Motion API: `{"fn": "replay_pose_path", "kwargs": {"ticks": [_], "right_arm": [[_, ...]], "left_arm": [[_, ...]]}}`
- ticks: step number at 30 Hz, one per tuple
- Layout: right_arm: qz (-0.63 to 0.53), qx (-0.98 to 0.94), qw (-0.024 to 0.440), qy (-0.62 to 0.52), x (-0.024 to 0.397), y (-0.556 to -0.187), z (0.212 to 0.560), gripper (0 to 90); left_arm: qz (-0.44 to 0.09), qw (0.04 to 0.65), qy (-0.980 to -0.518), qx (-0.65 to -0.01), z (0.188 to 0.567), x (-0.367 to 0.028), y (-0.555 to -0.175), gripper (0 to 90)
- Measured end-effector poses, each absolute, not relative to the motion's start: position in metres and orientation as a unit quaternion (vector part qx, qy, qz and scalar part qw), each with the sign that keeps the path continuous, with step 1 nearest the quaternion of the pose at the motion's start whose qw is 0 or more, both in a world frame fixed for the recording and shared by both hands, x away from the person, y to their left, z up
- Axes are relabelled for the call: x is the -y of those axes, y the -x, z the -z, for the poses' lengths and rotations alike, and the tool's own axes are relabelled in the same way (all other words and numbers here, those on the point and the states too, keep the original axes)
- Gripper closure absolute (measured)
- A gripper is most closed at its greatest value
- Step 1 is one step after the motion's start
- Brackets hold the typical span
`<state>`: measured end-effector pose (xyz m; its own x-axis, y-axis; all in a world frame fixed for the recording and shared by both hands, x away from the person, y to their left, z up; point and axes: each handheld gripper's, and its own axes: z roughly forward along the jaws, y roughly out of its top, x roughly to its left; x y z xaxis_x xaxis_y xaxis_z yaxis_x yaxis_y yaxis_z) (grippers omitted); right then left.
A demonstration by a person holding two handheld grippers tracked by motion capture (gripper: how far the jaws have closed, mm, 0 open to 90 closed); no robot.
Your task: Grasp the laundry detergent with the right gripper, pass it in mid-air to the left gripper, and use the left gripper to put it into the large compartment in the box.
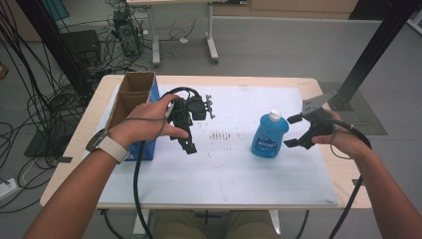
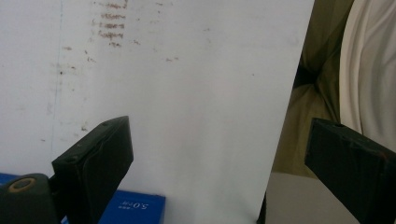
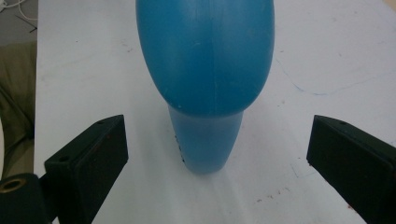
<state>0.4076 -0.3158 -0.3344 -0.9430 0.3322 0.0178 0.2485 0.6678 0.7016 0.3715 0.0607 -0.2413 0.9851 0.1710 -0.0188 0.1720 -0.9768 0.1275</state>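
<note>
Nearest the camera in the high view, two bare forearms come up from the bottom edge, the left one wearing a pale wristband, and a dark cable (image 1: 137, 184) trails back from the left hand over the table's near edge. The left hand (image 1: 144, 124) wraps over the left gripper (image 1: 188, 142), which hangs above the white table (image 1: 224, 174) just right of the cardboard box. In the left gripper view its two black jaws stand wide apart with nothing between them; below them lie the white tabletop with faint brown specks, a corner of a blue printed surface (image 2: 133, 207), and past the table's edge some olive and white cloth.

On the right side, the right hand (image 1: 348, 142) holds the right gripper (image 1: 293, 130), its jaws spread wide and pointing at the blue bottle (image 1: 269, 134). The bottle stands upright on the table just in front of the jaws, apart from them. In the right gripper view the bottle (image 3: 205, 70) sits centred between the open jaws, clear of both.

Farther back at the left, an open cardboard box (image 1: 130, 97) with a blue side stands on the table. Beyond the table lie a grey floor, tangled black cables (image 1: 45, 94), the legs of another table and a black metal frame post (image 1: 378, 45).
</note>
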Motion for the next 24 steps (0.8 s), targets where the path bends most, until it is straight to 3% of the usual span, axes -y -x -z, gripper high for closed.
{"fn": "replay_pose_path", "kwargs": {"ticks": [24], "right_arm": [[-0.404,-0.901,0.055,-0.151,0.313,-0.409,0.349,4.9]], "left_arm": [[0.004,0.062,-0.994,-0.089,0.241,-0.06,-0.372,8.3]]}}
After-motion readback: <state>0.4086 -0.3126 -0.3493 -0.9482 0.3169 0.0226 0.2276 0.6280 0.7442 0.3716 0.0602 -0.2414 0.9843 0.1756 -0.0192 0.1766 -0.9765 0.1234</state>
